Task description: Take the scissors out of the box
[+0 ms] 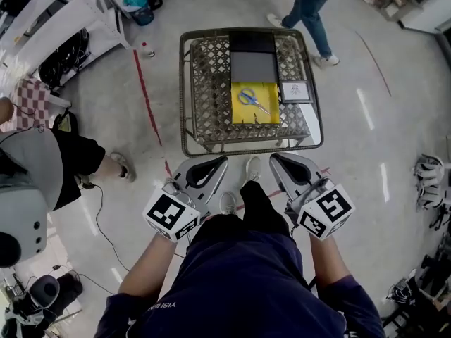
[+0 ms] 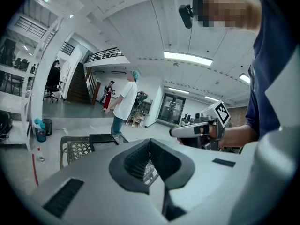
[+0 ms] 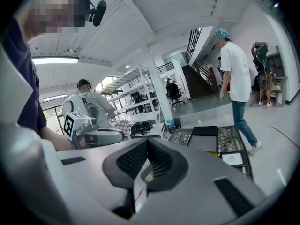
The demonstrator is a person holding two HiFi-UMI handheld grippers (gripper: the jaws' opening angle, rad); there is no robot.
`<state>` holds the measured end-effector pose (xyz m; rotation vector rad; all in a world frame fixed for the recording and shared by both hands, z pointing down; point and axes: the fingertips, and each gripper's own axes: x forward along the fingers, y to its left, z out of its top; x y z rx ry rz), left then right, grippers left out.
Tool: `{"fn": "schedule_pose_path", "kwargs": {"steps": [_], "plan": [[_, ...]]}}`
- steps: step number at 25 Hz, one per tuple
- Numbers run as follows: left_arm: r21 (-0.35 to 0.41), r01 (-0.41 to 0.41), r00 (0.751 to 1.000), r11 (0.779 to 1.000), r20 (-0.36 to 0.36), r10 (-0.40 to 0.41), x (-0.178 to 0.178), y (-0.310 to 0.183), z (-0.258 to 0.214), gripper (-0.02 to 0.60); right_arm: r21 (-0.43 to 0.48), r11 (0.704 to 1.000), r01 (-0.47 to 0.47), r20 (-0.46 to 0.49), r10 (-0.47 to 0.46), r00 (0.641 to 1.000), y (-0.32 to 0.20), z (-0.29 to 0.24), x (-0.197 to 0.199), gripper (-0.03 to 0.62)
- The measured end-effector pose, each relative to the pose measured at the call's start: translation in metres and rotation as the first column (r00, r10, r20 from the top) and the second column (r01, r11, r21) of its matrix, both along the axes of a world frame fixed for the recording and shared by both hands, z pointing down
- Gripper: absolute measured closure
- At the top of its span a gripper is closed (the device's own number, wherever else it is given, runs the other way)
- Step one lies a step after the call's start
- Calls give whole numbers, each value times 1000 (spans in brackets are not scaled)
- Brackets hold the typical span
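Hanging low in the centre of the head view, the left gripper (image 1: 221,160) and the right gripper (image 1: 275,158) sit side by side above the wearer's legs, both tips aimed toward the top of the frame at the table (image 1: 185,90). Neither reaches it; bare floor and a white shoe (image 1: 251,167) lie between the tips and the table's near edge.

In its own view the left gripper has its jaws brought together at the tips, with nothing caught between the ribbed pads. The right gripper looks the same in its view — jaws fully closed, empty. Each gripper shows from the side in the other's view, held in a hand with its marker cube behind.

The scissors (image 1: 252,100), blue-handled, lie inside the yellow box (image 1: 242,116), which rests on the woven lattice top a little right of the table's centre. Just above the yellow box in the frame sit a grey panel and a black one (image 1: 252,42), butted end to end. A small framed card (image 1: 295,91) lies just beside the box on its right.

At the top of the frame a person in jeans (image 1: 310,13) stands beyond the table, and a red line (image 1: 146,90) runs down the floor on its left. Another person (image 1: 70,153) sits at the left edge.
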<state>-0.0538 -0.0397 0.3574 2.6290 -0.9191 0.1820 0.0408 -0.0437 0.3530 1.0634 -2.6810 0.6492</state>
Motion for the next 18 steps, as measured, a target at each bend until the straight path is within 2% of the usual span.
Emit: {"fn": "schedule_pose_path", "kwargs": {"steps": [6,15,18], "plan": [[-2,32,999,999,19,-32,7,-16,6,558,3,999,48,-9,-48,999,-15,5,4,576],[-44,53,997,998,54,-50,4,33,15,557,-14,996,85,-39,-85,996,30,13,-1,576],[-55,77,995,995,62,-74,7,26,23,557,-15,994,109,-56,-109,992,23,24,2,576]]}}
